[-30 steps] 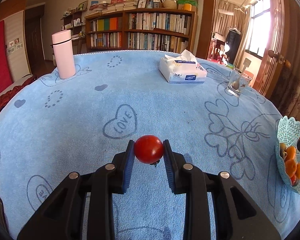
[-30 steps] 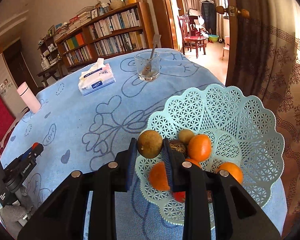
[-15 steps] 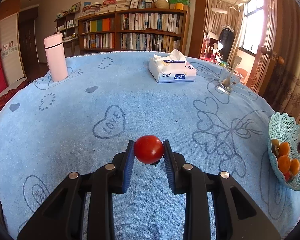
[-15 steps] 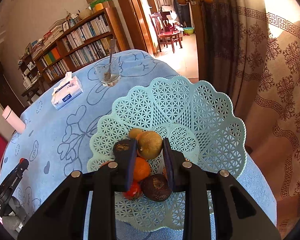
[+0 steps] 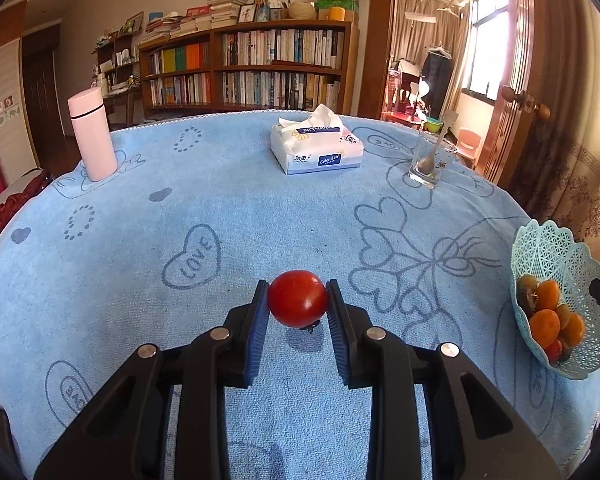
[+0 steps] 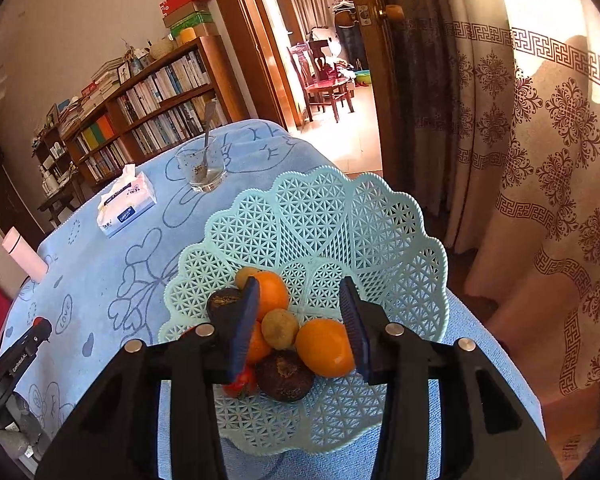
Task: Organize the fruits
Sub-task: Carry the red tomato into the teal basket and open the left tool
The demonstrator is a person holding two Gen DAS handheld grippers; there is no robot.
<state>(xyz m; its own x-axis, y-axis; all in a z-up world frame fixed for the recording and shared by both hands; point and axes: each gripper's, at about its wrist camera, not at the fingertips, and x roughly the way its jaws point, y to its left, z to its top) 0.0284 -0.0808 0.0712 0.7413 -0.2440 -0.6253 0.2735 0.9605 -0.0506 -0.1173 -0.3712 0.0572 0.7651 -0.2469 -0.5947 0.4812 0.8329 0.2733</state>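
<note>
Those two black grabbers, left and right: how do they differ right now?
The left gripper has its fingers pressed on a red tomato, held above the blue tablecloth; the right gripper holds nothing, its fingers having just spread apart. The left one is away from the basket, while the right one hangs over it, above the small brownish fruit among the oranges. Both are black with blue finger pads and point downward.
</note>
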